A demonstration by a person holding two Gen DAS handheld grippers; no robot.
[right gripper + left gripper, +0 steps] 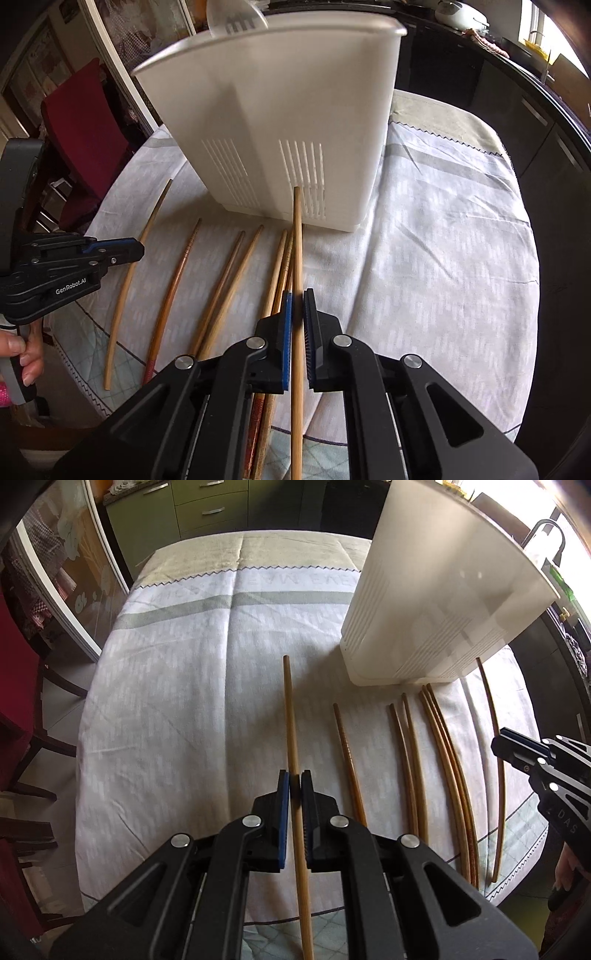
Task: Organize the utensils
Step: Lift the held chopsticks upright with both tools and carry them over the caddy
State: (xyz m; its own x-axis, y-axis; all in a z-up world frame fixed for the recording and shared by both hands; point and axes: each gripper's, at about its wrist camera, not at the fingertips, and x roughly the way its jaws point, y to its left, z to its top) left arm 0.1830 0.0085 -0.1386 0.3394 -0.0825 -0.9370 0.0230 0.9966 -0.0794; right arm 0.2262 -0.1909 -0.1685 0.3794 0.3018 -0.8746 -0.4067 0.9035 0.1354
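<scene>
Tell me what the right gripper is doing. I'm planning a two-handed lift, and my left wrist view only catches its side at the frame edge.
Observer: The right gripper is shut on a light chopstick.
Operator: Where is that stick's tip?
Observer: It shows in front of the white caddy, over the right slotted vent in the near wall.
Operator: Anything in the caddy already?
Observer: A translucent utensil shows above its rim. I cannot tell whether it sits inside.

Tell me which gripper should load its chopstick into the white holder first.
Right gripper: its chopstick points at the white holder close ahead; the left gripper aims its stick past it.
</scene>
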